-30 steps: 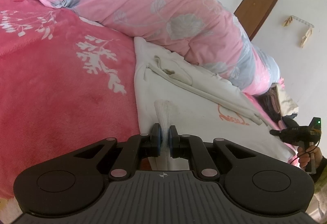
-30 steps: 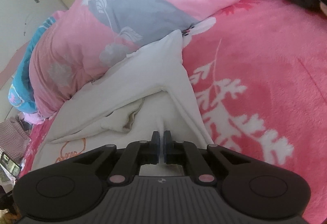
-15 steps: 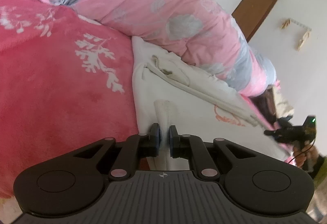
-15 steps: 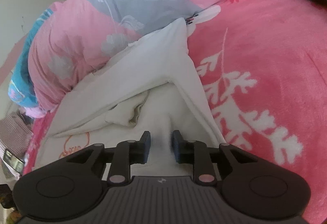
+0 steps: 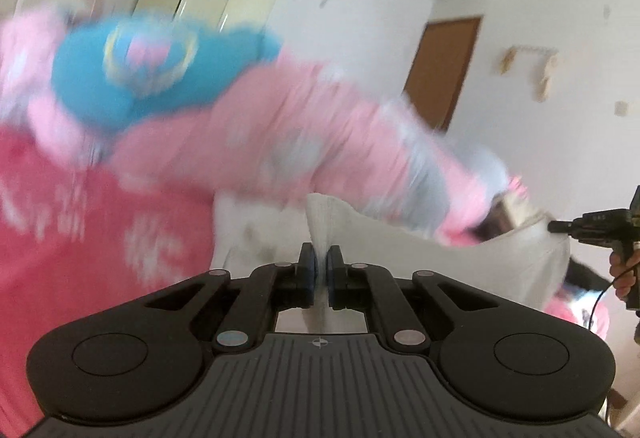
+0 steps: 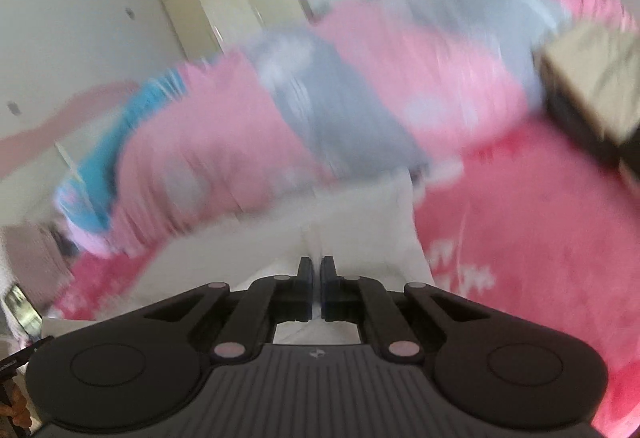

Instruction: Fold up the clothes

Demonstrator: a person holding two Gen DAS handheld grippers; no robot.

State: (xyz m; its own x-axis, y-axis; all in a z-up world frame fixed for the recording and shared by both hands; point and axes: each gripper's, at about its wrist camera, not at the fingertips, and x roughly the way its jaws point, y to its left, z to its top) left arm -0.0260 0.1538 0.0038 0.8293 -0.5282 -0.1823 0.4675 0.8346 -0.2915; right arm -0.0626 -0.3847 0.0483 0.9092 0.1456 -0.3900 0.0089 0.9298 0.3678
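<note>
A white garment [image 5: 440, 250] hangs lifted off the red blanket [image 5: 80, 238], stretched between both grippers. My left gripper [image 5: 320, 258] is shut on its ribbed edge [image 5: 324, 214], which sticks up between the blue pads. In the left wrist view my right gripper [image 5: 560, 227] holds the garment's far corner at the right edge, with a hand [image 5: 622, 270] behind it. The right wrist view shows the right gripper [image 6: 316, 266] shut with white garment [image 6: 360, 222] cloth pinched between its jaws. Both views are motion-blurred.
A rolled pink and grey duvet [image 5: 300, 134] lies along the bed's far side, with a blue pillow [image 5: 140, 78] on it. A stack of folded clothes [image 6: 592, 78] sits at the right. Beyond are white walls and a brown door [image 5: 444, 66].
The right gripper opened half a second ago and has shut on the garment again. Both grippers have swung upward, lifting the cloth off the blanket; the views now tilt toward the walls.
</note>
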